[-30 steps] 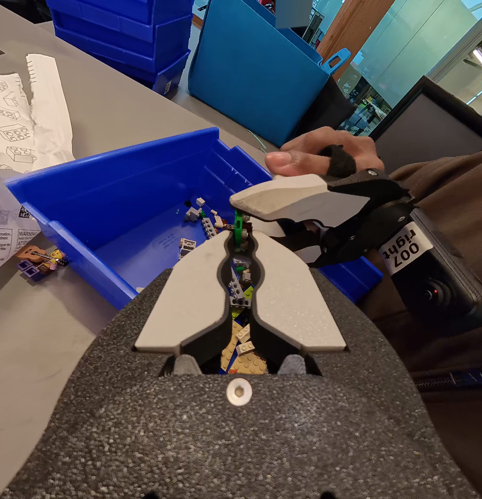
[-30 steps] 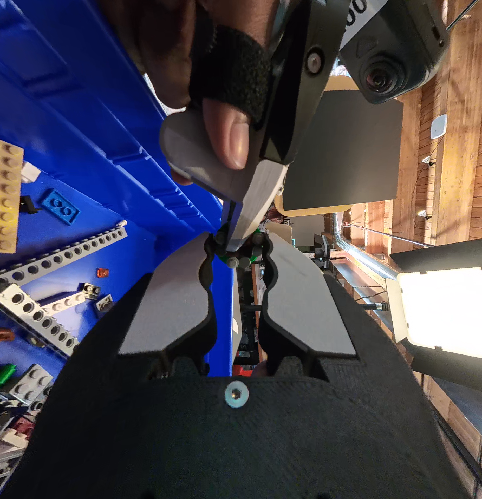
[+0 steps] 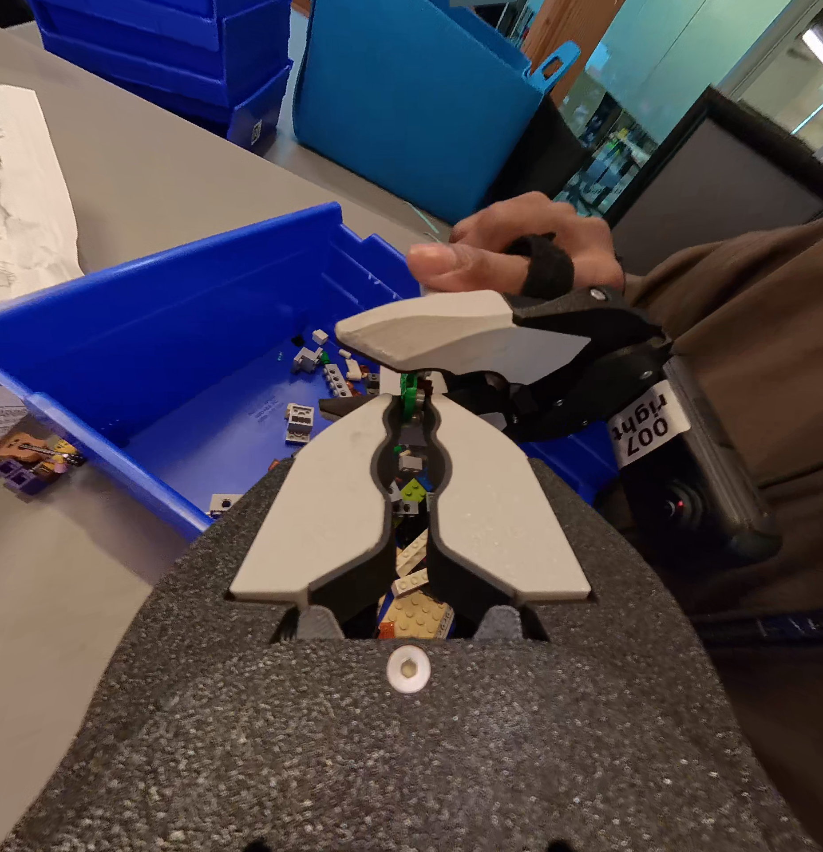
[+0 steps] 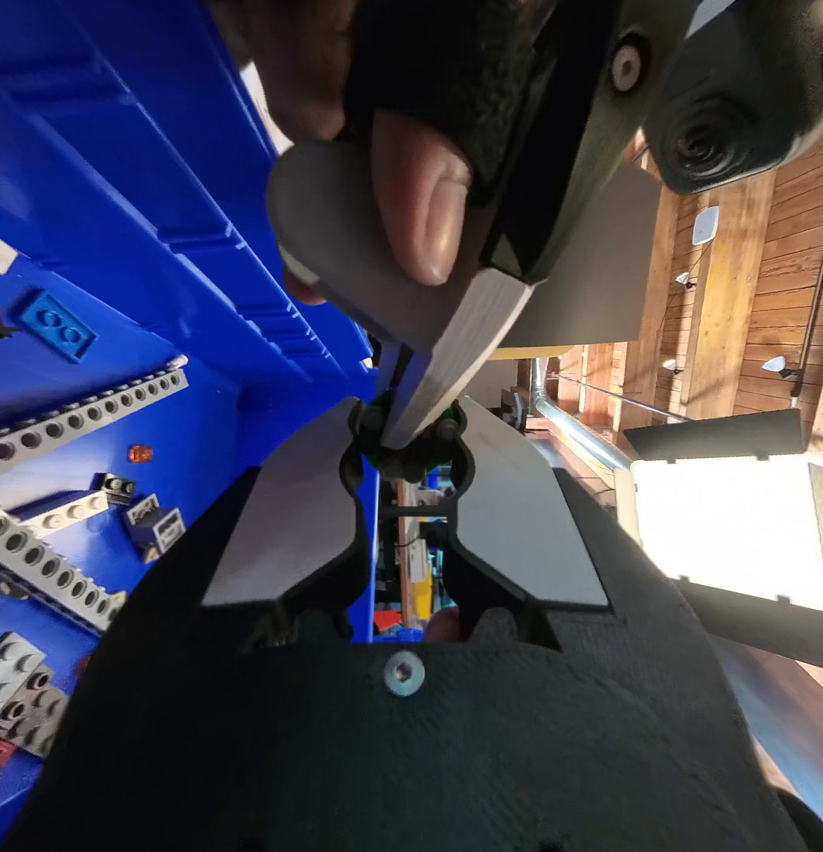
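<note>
The grey desk (image 3: 160,193) carries a blue bin (image 3: 179,295) with loose bricks (image 3: 303,415) scattered over its floor, a stack of blue bins (image 3: 160,55) and a lighter blue box (image 3: 414,110) behind it, white printed sheets (image 3: 22,184) at the far left, and a small figure with a guitar (image 3: 36,454) just outside the bin's near wall. Over the bin, the left claw (image 3: 412,405) stands narrow, its grey fingers (image 3: 336,498) nearly meeting at the tips and pressed on a small green-and-dark brick piece (image 3: 408,396) that stands up between them. The right claw (image 4: 407,438), held by a hand (image 3: 515,249) in a brown sleeve, comes in from the right with its fingers turned crosswise, one above and one below the left claw's tips. In the right wrist view its jaws stand moderately apart around the same piece (image 4: 400,456), with a tip of the left claw wedged between them; the dark pads lie against the piece's round studs on both sides. In that view the bin's wall (image 4: 123,184) fills the left, with long grey holed beams (image 4: 77,415) and a blue plate (image 4: 59,325) on the bin's floor.
</note>
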The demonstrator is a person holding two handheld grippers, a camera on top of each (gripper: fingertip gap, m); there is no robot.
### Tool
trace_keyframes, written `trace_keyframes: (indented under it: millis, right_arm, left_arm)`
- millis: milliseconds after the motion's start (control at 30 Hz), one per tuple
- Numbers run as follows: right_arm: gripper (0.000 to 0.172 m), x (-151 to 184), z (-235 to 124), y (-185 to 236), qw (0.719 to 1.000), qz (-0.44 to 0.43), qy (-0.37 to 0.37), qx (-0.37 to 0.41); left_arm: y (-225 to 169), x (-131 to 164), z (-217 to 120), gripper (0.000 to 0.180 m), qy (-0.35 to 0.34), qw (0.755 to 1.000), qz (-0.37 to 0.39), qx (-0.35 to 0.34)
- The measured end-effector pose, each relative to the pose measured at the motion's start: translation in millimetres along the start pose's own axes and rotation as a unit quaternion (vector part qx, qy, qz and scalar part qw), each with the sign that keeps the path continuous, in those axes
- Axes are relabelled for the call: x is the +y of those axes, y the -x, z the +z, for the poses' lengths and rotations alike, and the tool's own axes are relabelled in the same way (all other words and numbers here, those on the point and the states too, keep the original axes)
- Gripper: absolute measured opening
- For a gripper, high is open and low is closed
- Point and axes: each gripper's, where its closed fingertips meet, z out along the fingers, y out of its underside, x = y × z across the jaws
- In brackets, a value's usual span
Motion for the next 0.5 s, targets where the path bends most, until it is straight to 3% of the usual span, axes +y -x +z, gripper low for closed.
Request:
trace_keyframes:
  millis: [267,500]
  right_arm:
    - [0.033,1,0,-5,0.999,-0.026,0.011,0.017]
    - [0.036,9,1,-8,0.998,0.070,0.007,0.005]
  left_arm:
    - [-1,-3,-2,0.009,-0.018,0.999,-0.032,0.037]
    - [6,-11,-11,0.009,-0.040,0.999,-0.012,0.006]
